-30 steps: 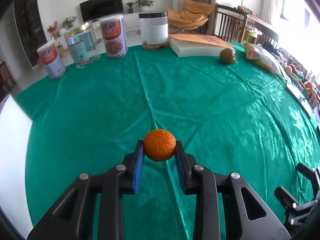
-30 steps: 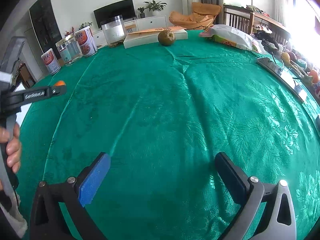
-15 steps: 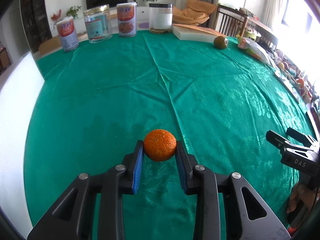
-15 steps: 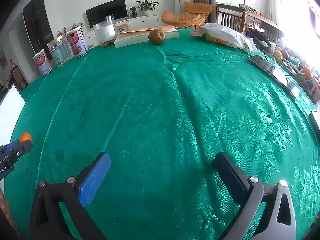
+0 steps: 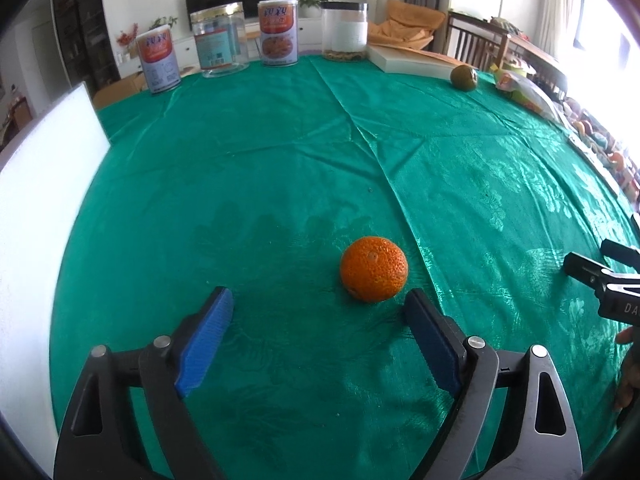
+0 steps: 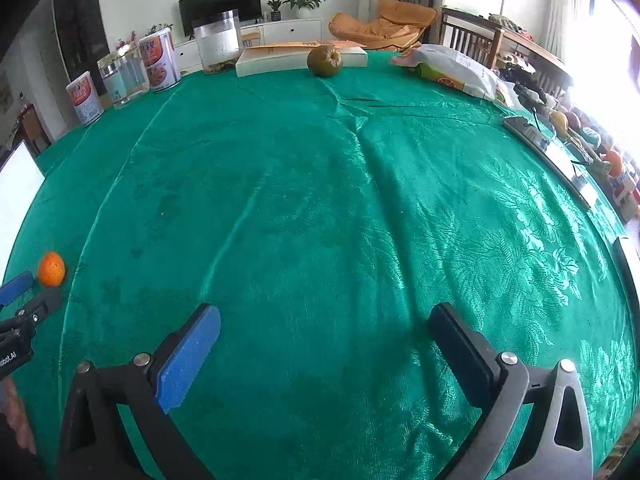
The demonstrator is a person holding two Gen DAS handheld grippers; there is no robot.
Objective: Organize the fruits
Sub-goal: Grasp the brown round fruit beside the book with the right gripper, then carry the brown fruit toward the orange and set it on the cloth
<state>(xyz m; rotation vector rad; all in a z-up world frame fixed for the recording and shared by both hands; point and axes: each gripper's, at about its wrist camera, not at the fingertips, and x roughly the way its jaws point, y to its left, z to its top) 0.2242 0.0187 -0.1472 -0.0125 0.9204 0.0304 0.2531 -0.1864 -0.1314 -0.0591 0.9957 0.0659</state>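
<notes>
My left gripper (image 5: 318, 314) has just been opening, jaws wide and empty, leaving the round orange tangerine (image 5: 373, 269) on the green tablecloth (image 5: 280, 168) just beyond it; the brownish-green fruit (image 6: 324, 60) far beyond the tangerine remains for my open right gripper (image 6: 324, 334).

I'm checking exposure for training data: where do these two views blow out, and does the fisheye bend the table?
Left wrist view: window at upper right blown white; green tablecloth edge bows. Right wrist view: same glare at right; sheen on the cloth, orange sharp.
</notes>
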